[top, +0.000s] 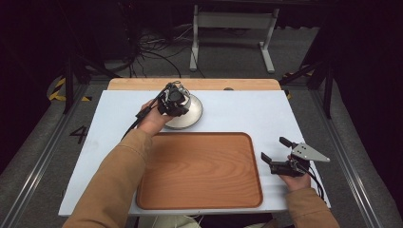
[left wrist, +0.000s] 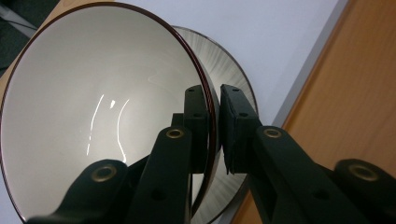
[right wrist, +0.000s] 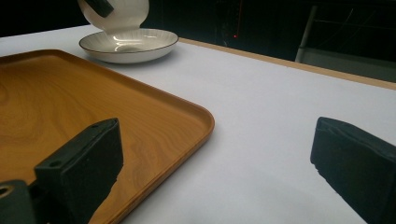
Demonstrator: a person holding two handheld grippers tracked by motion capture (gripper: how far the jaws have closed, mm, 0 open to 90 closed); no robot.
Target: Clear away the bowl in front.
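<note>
- At the far-left part of the white table (top: 228,114), the left gripper (top: 175,100) has its jaws pinched on the rim of a bowl (left wrist: 93,107); the left gripper view shows one pad inside the wall and one outside, with the dark red rim line running between them.
- Bowl is tilted, mouth turned toward the gripper's camera; it hangs above a shallow ribbed plate (right wrist: 128,46). Whether its foot touches the plate cannot be told: the right gripper view shows the bowl's base low over the plate's centre.
- Key relation: the wooden tray (top: 199,171) lies on the near side of the plate, toward the person, just beside it but not touching. Judged next move: carry the bowl up and back toward the person to reach the tray.
- Tray's long axis runs left to right across the table, so there is wide room for placing.
- Right gripper (top: 278,156) rests at the tray's right edge, jaws spread wide, nothing between them; it is well apart from the bowl. The left hand is the nearer one by far.
- Risk, as a judgement: a rim pinch on a tilted bowl may swing or slip.
</note>
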